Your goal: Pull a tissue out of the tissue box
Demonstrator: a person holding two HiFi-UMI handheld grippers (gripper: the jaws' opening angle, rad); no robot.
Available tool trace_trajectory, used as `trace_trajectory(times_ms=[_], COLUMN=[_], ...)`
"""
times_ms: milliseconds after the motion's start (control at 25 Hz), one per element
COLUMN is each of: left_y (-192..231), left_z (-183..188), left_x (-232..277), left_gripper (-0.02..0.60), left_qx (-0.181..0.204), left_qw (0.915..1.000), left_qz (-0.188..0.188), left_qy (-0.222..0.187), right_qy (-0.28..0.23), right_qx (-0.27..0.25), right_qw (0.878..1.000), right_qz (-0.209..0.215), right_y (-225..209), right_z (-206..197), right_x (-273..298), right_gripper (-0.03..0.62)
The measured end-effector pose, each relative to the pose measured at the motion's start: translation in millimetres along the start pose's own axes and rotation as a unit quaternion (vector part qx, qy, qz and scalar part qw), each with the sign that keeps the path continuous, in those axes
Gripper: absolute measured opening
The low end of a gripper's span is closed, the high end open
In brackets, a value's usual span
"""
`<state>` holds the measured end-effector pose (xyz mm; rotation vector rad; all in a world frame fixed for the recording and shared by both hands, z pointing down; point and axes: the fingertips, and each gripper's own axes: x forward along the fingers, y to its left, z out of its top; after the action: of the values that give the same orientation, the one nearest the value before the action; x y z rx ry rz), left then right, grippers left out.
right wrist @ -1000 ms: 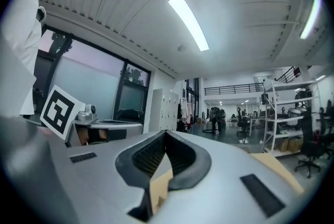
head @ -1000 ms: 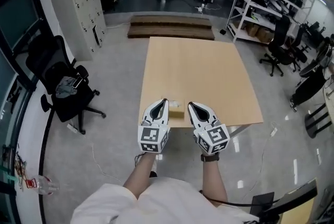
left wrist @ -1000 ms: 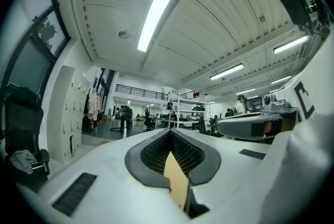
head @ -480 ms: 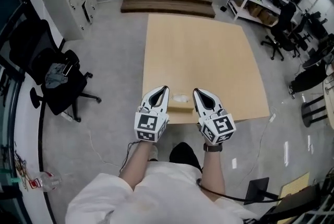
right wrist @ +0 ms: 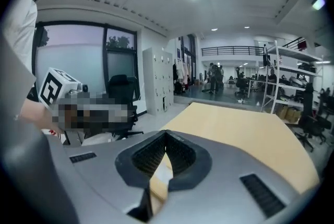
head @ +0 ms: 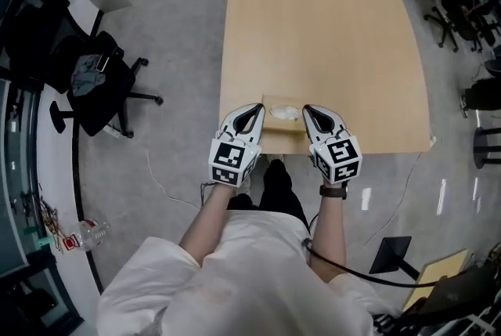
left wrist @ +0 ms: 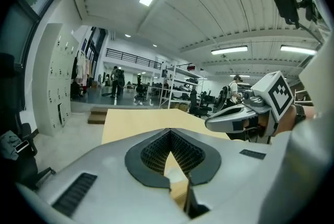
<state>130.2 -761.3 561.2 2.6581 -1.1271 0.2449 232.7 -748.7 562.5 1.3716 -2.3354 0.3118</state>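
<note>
Two sets of jaws shut and empty, left gripper (head: 256,106) and right gripper (head: 308,109) flanking tissue box (head: 283,125), near edge of table (head: 329,29)

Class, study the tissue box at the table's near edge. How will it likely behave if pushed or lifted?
The tissue box looks small and cardboard-coloured, so probably light and apt to slide on the smooth table. It lies low and flat, so tipping seems unlikely. The white tissue poking from its top is likely floppy.
</note>
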Motion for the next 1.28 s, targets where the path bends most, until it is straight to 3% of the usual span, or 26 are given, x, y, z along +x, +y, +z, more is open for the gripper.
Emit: trace_trajectory(times_ms=[160,360,560,840,1280], left_y=[-4.0,-1.4,7.3,16.9,36.9], left_z=[-16.1,-34.2,-49.3,-50.5,-56.2], left_x=[14.6,29.6,38.5,50.1,48.2], left_gripper=[0.000,0.000,0.000,0.000,0.000], left_qx=[-0.007,-0.017,-0.039,-0.045,-0.048], left_qw=[0.9998,0.9991,0.9979,0.9972,0.9963], left_qz=[-0.003,-0.002,0.001,0.007,0.027], left_qy=[0.016,0.038,0.052,0.059,0.065], right_qy=[0.049,0.109,0.136,0.185,0.244], right_qx=[-0.024,-0.023,-0.040,-0.063,-0.085], right_qw=[0.998,0.993,0.989,0.979,0.966], right_qz=[0.009,0.038,0.048,0.054,0.024], right_y=[4.9,14.7,19.4,21.9,8.3], right_z=[-34.7,-70.1,-90.9,-118.5,-141.8], right_x=[22.0,49.5,75.7,101.1,110.9], right_gripper=[0.003,0.061,0.097,0.097,0.095])
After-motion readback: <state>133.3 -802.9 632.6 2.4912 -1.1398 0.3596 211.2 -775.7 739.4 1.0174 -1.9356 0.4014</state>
